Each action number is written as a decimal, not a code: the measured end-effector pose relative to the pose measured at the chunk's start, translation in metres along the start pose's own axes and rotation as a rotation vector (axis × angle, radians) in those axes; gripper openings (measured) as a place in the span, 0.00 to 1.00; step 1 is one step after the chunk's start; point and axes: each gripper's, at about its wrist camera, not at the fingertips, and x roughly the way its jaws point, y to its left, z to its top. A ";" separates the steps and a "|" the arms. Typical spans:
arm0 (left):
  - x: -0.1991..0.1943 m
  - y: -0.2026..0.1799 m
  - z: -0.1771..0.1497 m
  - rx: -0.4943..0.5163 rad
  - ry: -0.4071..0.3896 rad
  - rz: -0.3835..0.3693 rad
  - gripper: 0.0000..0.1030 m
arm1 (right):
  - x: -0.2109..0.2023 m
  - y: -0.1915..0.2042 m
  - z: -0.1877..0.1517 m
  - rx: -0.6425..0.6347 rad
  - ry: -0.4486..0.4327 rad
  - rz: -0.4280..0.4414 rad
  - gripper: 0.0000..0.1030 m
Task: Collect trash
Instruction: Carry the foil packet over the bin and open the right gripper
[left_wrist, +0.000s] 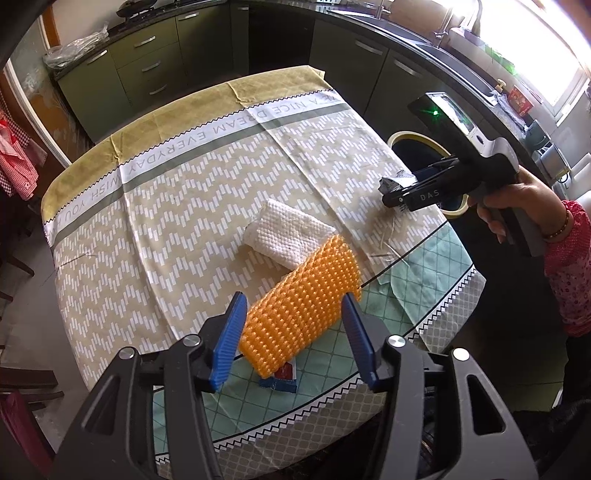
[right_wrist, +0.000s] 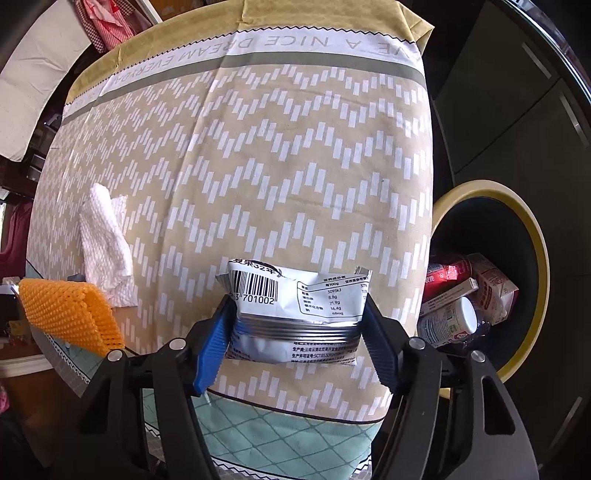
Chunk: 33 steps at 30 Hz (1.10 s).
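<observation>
Left wrist view: left gripper (left_wrist: 293, 332) hanging above the near table edge, blue pads (left_wrist: 229, 339) spread on either side of an orange foam net sleeve (left_wrist: 303, 314), whether pressing it or merely flanking it not being clear. Sleeve lying slantwise on the patterned tablecloth (left_wrist: 184, 192), its near end overlapping a small blue-and-red packet (left_wrist: 279, 376). Crumpled white paper towel (left_wrist: 288, 232) lying just behind the sleeve, touching its far end. Further right, right gripper (left_wrist: 397, 188) being held by a hand (left_wrist: 506, 199) in a red patterned sleeve, carrying a silver wrapper (left_wrist: 395, 182) near the table's right edge. Yellow-rimmed bin (left_wrist: 410, 137) standing beside the table there, mostly hidden behind that gripper. Dark cabinets (left_wrist: 155, 62) and a counter lining the background. Right wrist view: right gripper (right_wrist: 295, 328) pointing down, pads (right_wrist: 212, 350) pinching a silver snack wrapper (right_wrist: 295, 314) across its width, barcode side facing the camera. Wrapper hanging over the tablecloth (right_wrist: 258, 155), short of the table's right edge. Bin (right_wrist: 532, 236) sitting beside that edge, already holding a red can (right_wrist: 448, 269), a white bottle (right_wrist: 448, 321) and a carton (right_wrist: 493, 286). Paper towel (right_wrist: 105, 247) and orange sleeve (right_wrist: 70, 314) lying at the left, well apart from the wrapper.
</observation>
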 end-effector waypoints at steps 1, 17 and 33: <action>0.004 -0.001 0.002 0.005 0.009 -0.002 0.51 | -0.004 -0.001 -0.001 0.003 -0.006 0.012 0.65; 0.092 -0.023 0.024 0.161 0.227 -0.026 0.63 | -0.043 -0.147 -0.025 0.262 -0.066 -0.043 0.65; 0.102 -0.046 0.022 0.251 0.242 0.042 0.49 | -0.005 -0.223 -0.017 0.387 -0.055 -0.100 0.78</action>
